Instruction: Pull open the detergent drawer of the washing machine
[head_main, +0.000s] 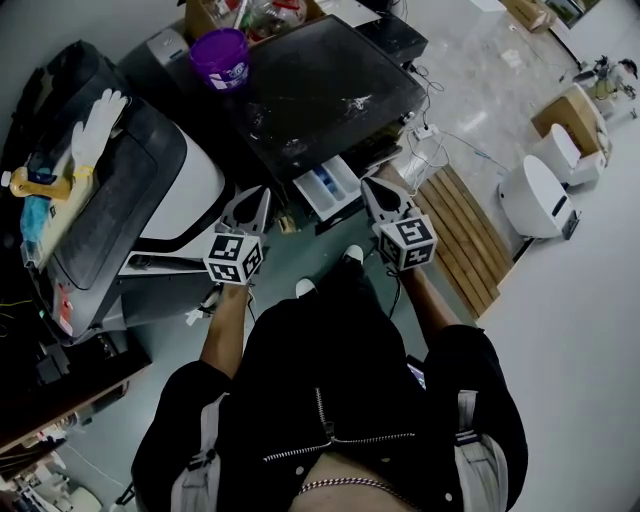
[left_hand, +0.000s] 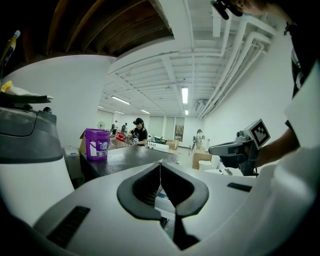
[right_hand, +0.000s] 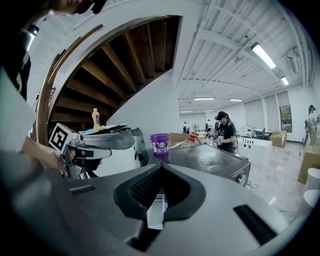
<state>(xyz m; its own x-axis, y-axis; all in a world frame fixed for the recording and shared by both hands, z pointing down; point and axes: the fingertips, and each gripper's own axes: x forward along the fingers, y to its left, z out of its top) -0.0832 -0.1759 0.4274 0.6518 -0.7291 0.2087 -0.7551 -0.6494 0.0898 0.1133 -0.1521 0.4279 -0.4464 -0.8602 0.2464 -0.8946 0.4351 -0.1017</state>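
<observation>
Purple bucket (head_main: 220, 57) on the washing machine (head_main: 320, 100) bears an unreadably small label (left_hand: 101, 146).

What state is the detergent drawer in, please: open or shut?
Open: in the head view the drawer juts out past the washer, its white and blue compartments exposed from above.

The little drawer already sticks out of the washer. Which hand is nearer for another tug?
Probably the right: the right gripper, jaws shut, has its tip beside the open detergent drawer, which lies straight ahead in its own view. The left gripper, also shut, stands farther off.
</observation>
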